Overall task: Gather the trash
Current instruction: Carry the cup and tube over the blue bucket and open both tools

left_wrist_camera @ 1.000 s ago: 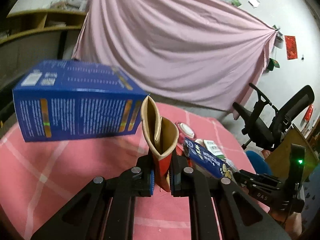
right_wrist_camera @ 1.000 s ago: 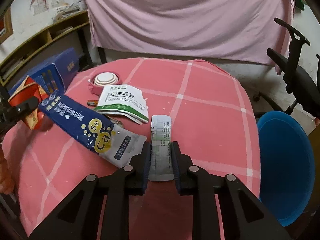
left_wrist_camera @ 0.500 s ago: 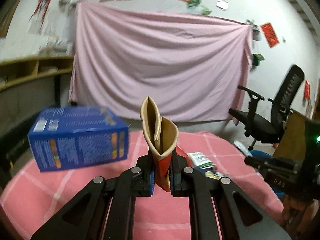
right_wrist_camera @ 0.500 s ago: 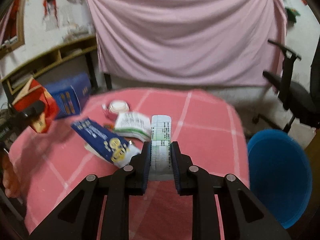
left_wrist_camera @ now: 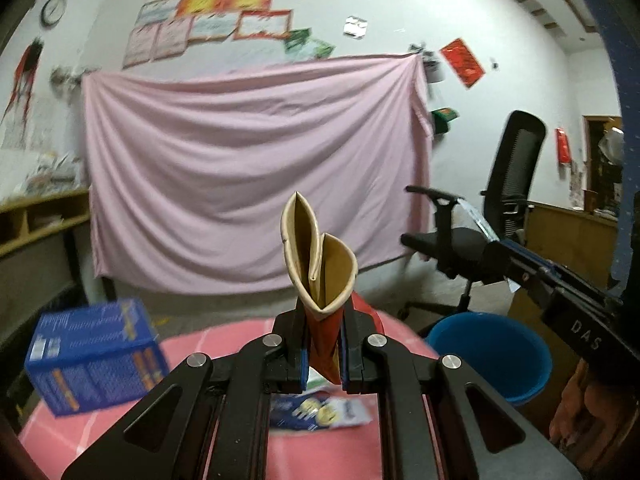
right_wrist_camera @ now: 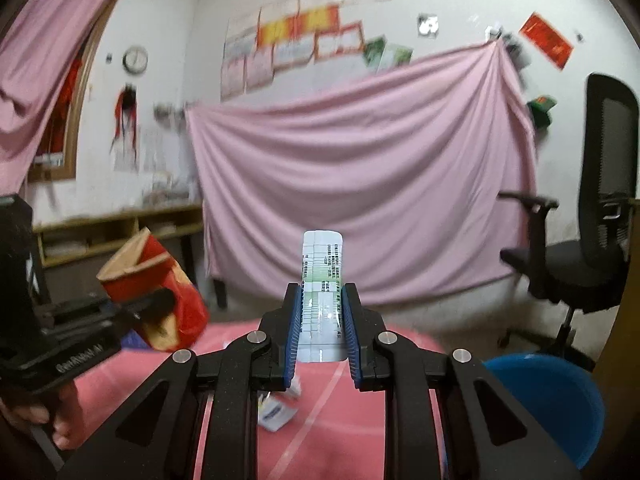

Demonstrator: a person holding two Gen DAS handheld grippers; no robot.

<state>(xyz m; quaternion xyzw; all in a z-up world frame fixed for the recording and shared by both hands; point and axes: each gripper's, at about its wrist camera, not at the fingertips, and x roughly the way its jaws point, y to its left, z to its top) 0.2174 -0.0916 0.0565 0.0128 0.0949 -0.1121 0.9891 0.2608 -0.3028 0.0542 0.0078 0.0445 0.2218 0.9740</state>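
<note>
Creased red carton (left_wrist_camera: 322, 280), glossy printed strip (right_wrist_camera: 322, 296)

A makeshift office or workroom: a pink sheet (right_wrist_camera: 360, 184) hangs at 12 o'clock, certificates (right_wrist_camera: 296, 52) above it, office chair (right_wrist_camera: 592, 248) at 3, shelves (right_wrist_camera: 116, 232) at 9.

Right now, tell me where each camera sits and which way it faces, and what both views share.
Left wrist: sits on the left gripper, facing along its fingers over the pink table toward the pink curtain; it shows the red carton clamped, and the right gripper at right.
Right wrist: sits on the right gripper, facing the same curtain; it shows the paper slip clamped, with the left gripper and hand at left.
Shared: curtain, table, blue bin, office chair.
</note>
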